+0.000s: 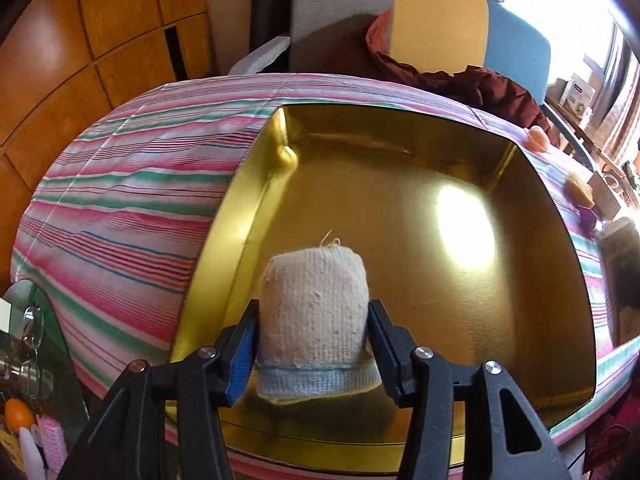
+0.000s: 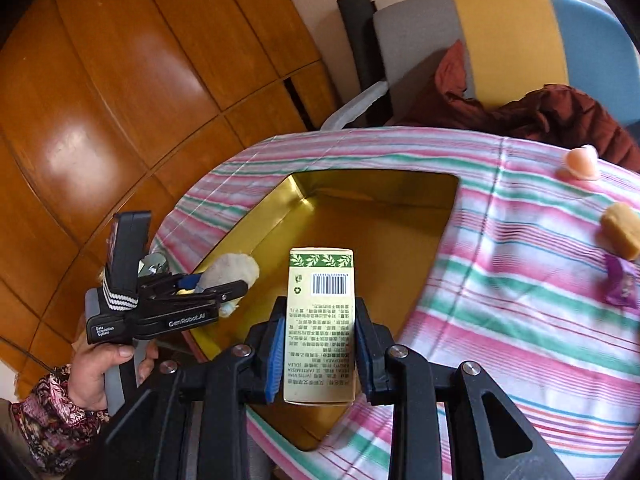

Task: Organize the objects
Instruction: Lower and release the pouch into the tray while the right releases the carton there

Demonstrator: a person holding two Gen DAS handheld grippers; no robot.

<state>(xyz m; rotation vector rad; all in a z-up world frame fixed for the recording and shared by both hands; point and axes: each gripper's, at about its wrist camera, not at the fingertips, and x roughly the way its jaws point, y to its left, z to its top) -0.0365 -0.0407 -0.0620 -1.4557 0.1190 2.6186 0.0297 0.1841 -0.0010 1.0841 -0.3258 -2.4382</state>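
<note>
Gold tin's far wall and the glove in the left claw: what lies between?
Only bare gold floor of the tin lies beyond the glove, with a sun glare patch; left wrist view.

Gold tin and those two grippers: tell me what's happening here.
A person is sorting items into the gold tin on the striped tablecloth. The left gripper is shut on a rolled white cloth held over the tin. The right gripper is shut on a small printed box above it. A few small items lie on the cloth.
</note>
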